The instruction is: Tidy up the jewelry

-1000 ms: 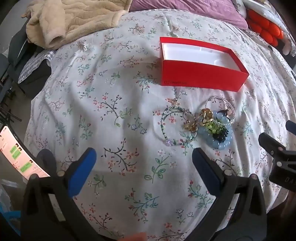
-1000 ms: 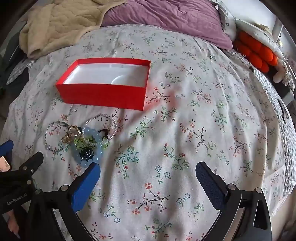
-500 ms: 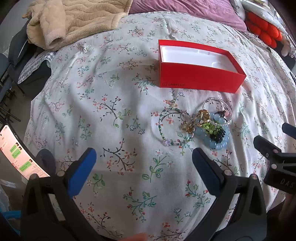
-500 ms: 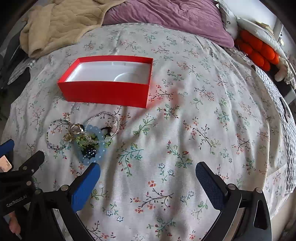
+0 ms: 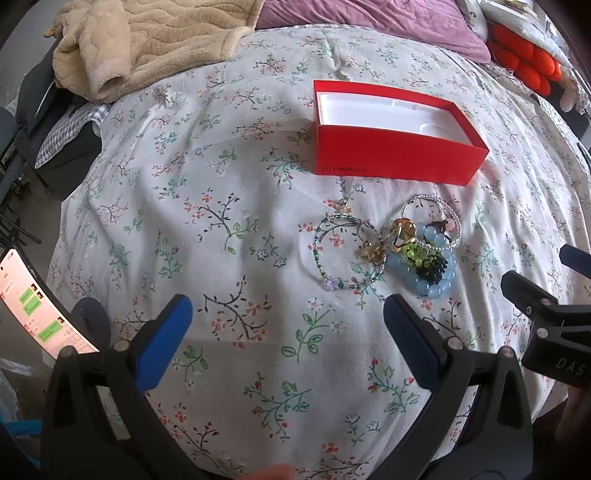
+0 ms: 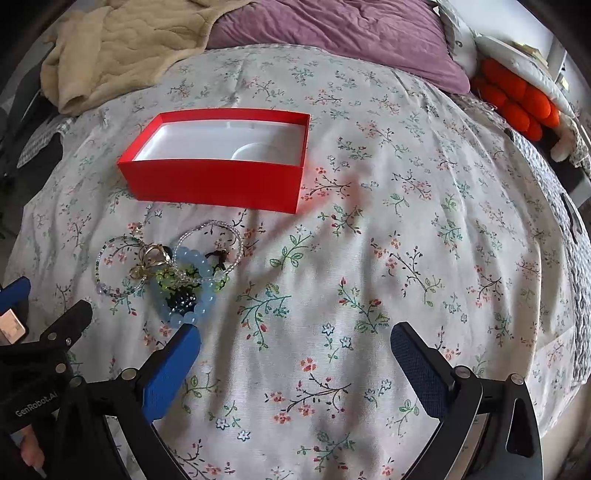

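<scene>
Beyond both spread hand-held grippers (image 5: 286, 321) (image 6: 295, 349), tangled bracelets (image 5: 388, 249) lie before the red box (image 5: 395, 158).

On the bed (image 5: 221, 184), the box (image 5: 391, 162) lies open. The jewelry (image 5: 388, 247) sits just before it. Behind the box lie a blanket (image 5: 155, 48), left, and pillow (image 5: 369, 18).

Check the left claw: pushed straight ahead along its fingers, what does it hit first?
Probably the green beaded bracelet at the near left of the jewelry pile, with the red box beyond. The left claw is open and empty; it may touch the floral sheet first, depth unclear.
</scene>
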`<state>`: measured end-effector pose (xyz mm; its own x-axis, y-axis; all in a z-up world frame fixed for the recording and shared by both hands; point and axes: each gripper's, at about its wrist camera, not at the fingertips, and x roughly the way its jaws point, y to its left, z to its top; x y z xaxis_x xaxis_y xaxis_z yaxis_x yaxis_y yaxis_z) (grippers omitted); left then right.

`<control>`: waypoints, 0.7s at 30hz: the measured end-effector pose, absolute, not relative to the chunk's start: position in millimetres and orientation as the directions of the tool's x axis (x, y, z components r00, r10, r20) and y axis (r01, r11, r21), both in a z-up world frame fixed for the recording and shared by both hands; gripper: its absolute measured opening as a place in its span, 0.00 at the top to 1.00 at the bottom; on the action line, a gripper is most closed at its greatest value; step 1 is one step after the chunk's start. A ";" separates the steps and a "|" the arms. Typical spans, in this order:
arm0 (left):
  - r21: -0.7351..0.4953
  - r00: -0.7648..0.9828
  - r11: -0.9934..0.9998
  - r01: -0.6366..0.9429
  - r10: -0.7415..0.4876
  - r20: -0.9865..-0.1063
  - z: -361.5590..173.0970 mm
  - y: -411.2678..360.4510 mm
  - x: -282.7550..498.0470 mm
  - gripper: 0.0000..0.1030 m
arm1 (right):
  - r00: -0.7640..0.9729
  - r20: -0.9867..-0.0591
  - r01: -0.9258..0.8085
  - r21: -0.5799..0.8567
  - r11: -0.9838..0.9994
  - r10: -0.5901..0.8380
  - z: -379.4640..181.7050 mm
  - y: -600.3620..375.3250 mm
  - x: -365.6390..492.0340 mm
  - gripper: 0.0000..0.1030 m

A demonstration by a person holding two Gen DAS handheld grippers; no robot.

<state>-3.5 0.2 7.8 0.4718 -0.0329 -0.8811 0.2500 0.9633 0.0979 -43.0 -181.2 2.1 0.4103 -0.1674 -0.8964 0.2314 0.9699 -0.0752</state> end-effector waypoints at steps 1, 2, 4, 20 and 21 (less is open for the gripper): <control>0.098 0.472 0.963 0.250 -0.033 -0.881 7.6 0.2 -3.6 0.00 | 0.410 -0.897 0.231 -0.075 0.970 -0.167 2.1 -181.0 -43.0 0.00; 0.098 0.472 0.963 0.249 -0.032 -0.881 7.9 -0.1 -3.7 0.00 | 0.410 -0.896 0.231 -0.076 0.970 -0.168 2.0 -180.9 -43.0 0.00; 0.098 0.472 0.964 0.249 -0.033 -0.881 7.4 0.3 -3.9 0.00 | 0.410 -0.896 0.231 -0.075 0.970 -0.167 2.1 -180.8 -43.1 0.00; 0.098 0.473 0.963 0.252 -0.034 -0.881 9.2 -1.1 -4.3 0.00 | 0.409 -0.898 0.231 -0.072 0.970 -0.164 1.2 -177.9 -42.7 0.00; 0.099 0.473 0.963 0.252 -0.033 -0.881 10.0 -1.6 -4.2 0.00 | 0.409 -0.898 0.231 -0.072 0.970 -0.164 1.2 -178.2 -42.9 0.00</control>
<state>-4.2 -1.6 10.0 0.4726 -0.0331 -0.8806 0.2524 0.9625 0.0992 -42.9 -178.2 1.2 0.4091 -0.1636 -0.8977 0.2306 0.9704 -0.0718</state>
